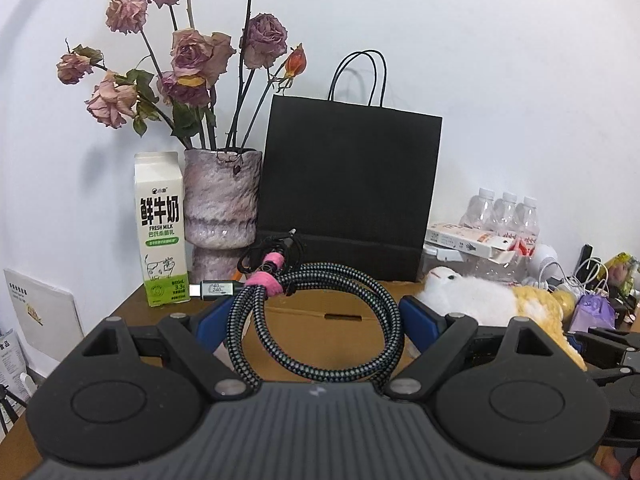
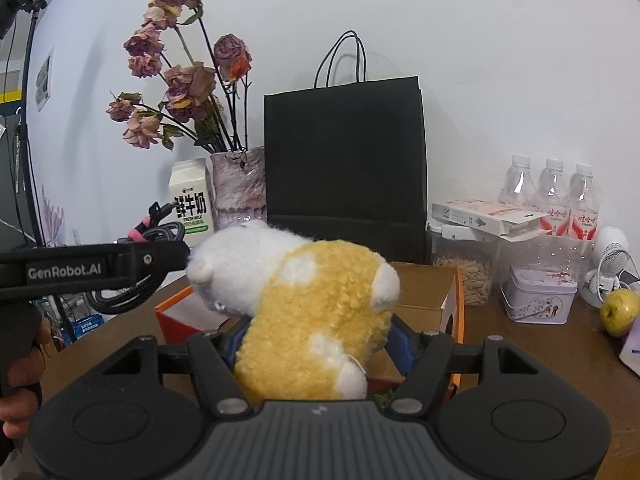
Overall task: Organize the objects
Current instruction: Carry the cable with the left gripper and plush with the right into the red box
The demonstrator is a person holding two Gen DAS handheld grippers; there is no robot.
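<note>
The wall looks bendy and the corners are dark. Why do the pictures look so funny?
Left wrist view: the fisheye lens bows the wall and darkens the corners; the cable looks sharp. Right wrist view: same rounding, and the plush toy sits so close it looks huge and slightly soft.

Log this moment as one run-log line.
left gripper: shut on coiled cable | right gripper: shut on plush toy | both above cardboard box | black bag behind
</note>
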